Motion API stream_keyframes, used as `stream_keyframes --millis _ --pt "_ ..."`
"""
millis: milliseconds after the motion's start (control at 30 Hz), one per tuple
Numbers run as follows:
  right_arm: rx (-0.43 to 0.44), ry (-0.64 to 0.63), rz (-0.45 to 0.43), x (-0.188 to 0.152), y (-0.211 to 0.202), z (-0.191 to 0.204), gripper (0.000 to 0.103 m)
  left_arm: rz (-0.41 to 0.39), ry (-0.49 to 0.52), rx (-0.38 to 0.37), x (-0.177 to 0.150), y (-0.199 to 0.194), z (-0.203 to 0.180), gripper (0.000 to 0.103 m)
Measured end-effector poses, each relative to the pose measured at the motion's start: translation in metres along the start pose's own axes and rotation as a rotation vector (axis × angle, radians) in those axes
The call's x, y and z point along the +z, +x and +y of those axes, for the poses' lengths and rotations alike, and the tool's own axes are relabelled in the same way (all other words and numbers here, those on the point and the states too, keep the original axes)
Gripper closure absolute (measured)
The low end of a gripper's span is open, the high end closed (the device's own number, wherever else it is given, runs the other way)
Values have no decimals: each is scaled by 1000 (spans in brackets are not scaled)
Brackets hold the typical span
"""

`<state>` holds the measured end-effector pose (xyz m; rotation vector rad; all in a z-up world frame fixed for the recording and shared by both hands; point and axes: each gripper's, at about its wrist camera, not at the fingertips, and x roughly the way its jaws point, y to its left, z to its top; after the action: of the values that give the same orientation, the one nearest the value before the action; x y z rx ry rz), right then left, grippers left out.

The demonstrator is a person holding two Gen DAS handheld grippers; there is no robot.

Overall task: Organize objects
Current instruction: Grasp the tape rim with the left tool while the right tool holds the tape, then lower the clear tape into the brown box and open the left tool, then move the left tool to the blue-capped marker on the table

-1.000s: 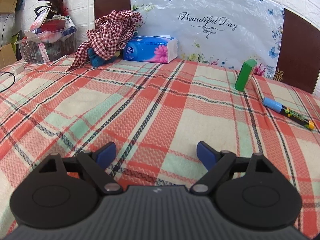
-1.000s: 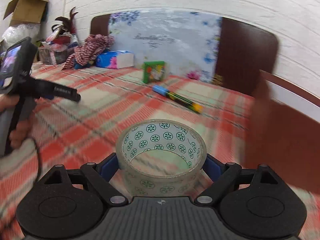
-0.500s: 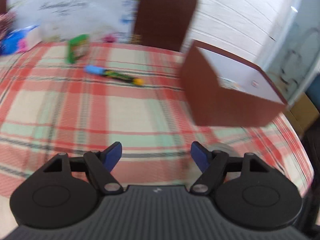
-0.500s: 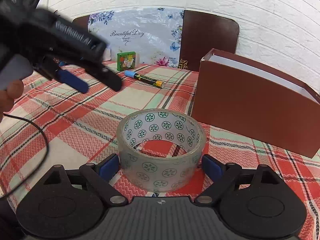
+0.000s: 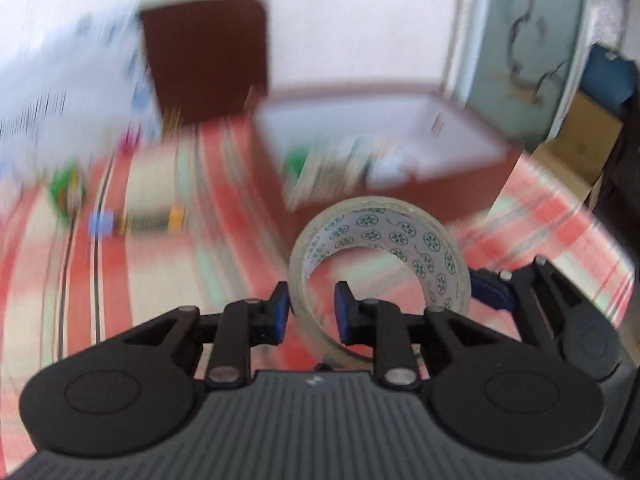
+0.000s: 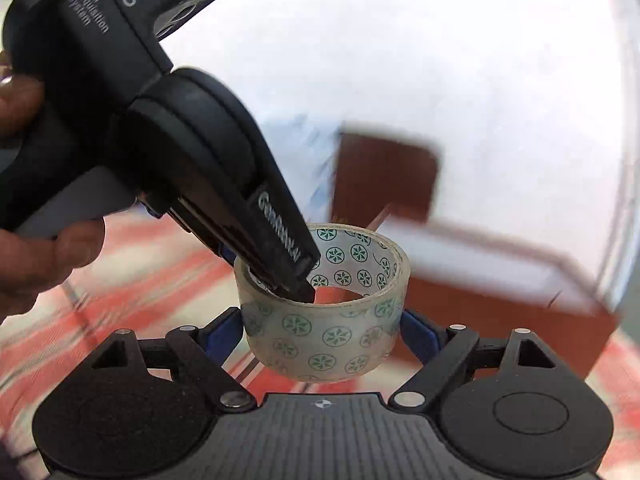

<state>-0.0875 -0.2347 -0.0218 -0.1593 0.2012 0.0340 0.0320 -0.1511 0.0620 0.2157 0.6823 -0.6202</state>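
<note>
White lettering "DAS – Data Acquisition System" marks the left gripper (image 6: 296,280), its jaws clamped on the near wall of a roll of clear tape (image 6: 324,320) printed with green pinwheels. The right gripper (image 6: 322,330) flanks the roll's outside, its jaws closing. A hand (image 6: 36,256) grips at 9 o'clock. A brown box (image 5: 384,148) stands blurred at 12 o'clock on the plaid-covered desk (image 5: 168,280), a marker (image 5: 136,222) at 10.
</note>
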Motion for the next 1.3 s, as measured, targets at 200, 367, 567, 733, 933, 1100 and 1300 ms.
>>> stream_keyframes --millis 200,367,567,733,933,1100,1300 --pt "-167 33 -70 21 25 -73 18 -98 87 -41 76 42 -53 74" --pt "-239 70 -18 22 65 -136 18 -76 99 -72 117 104 -91 59" --pt "-270 156 86 -1 101 -178 14 -37 133 -1 126 157 -115 49" --pt "-298 196 -2 -11 70 -169 14 -56 112 -10 105 138 -104 47" --pt "-256 199 -100 -15 30 -137 14 -118 64 -13 72 83 -76 43" --pt "-90 234 -52 -23 24 -89 18 -156 -44 55 36 38 -24 41" --pt "239 101 169 -19 53 -10 66 15 -230 276 -30 45 79 40"
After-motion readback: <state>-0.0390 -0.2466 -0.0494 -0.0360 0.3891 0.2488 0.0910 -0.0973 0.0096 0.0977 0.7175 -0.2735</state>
